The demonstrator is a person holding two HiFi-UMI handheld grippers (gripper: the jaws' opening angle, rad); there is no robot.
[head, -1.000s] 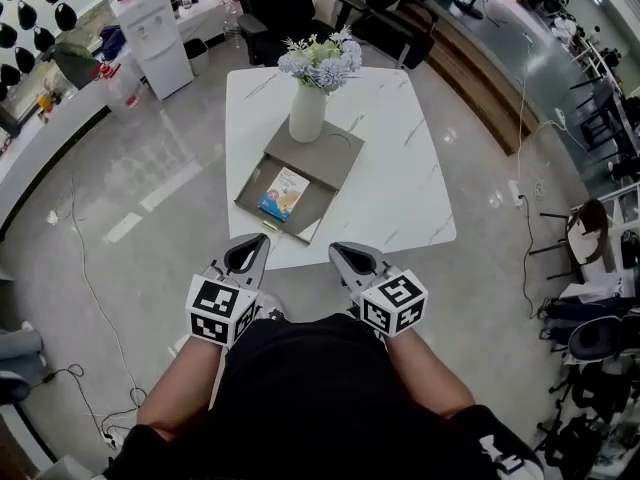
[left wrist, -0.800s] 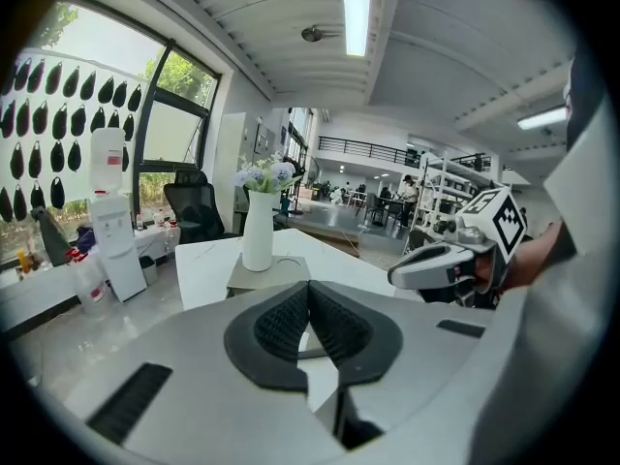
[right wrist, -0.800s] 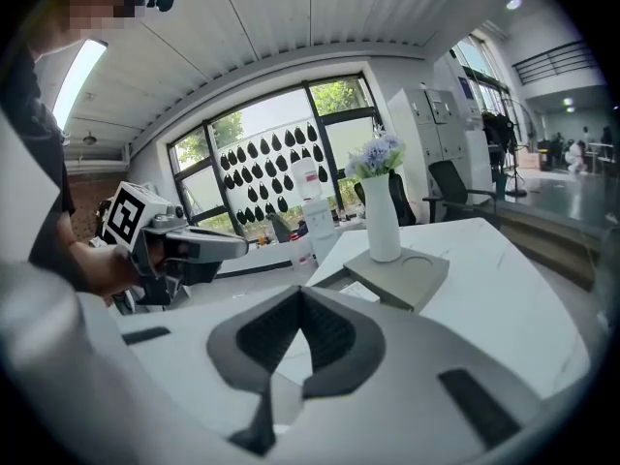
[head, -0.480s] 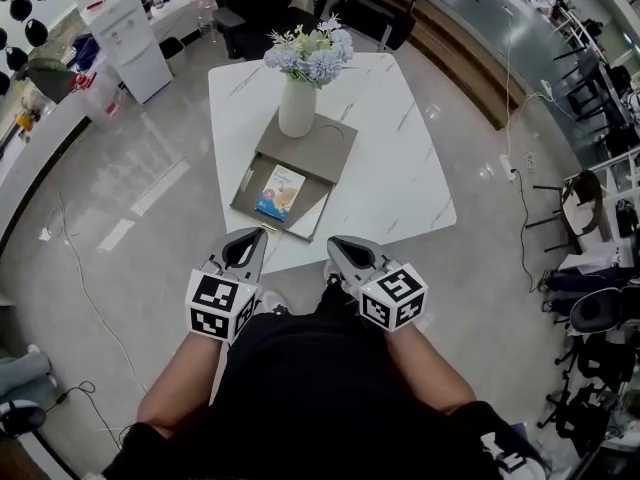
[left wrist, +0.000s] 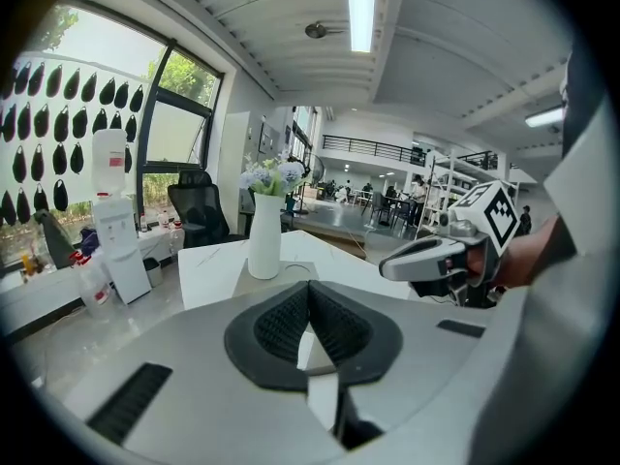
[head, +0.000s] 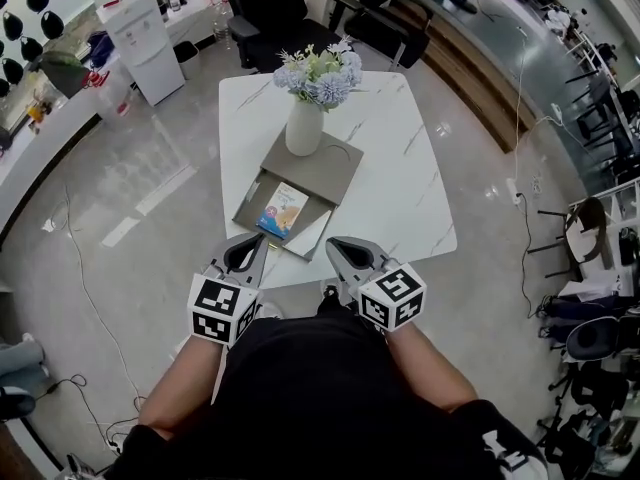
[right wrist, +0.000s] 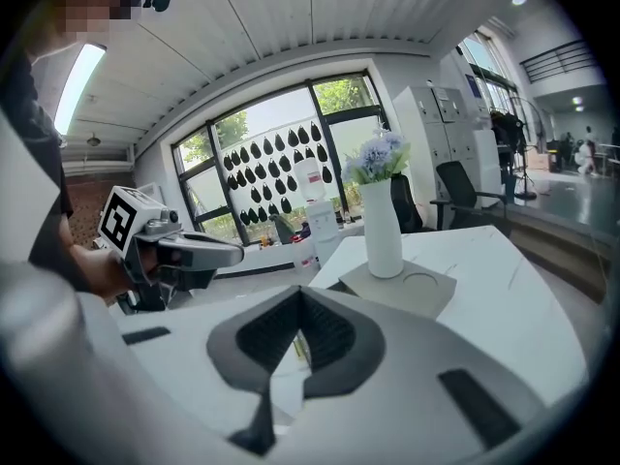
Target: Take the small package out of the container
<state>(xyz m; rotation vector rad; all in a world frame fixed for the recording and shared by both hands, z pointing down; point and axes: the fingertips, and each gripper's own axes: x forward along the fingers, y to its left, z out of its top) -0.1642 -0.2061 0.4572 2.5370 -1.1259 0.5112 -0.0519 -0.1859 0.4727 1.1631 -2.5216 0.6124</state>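
Note:
A small blue and yellow package [head: 283, 211] lies in the pulled-out drawer of a flat grey container [head: 322, 169] on the white marble table [head: 400, 188]. A white vase [head: 305, 126] with flowers stands on the container's top. My left gripper [head: 249, 247] hovers just before the table's near edge, a little short of the drawer, shut and empty. My right gripper [head: 341, 249] is level with it on the right, also shut with nothing in it. The left gripper view shows the vase [left wrist: 264, 236] and the right gripper [left wrist: 434, 258]. The right gripper view shows the container [right wrist: 399, 287].
Black office chairs [head: 270, 8] stand beyond the table's far edge. A white water dispenser [head: 148, 36] is at the back left, and cables [head: 75, 248] trail on the grey floor at the left. Racks and chairs [head: 600, 298] crowd the right side.
Both grippers have moved forward together, and the table's near edge and the drawer with the package now lie closer to their tips. Both jaws stay as they were.

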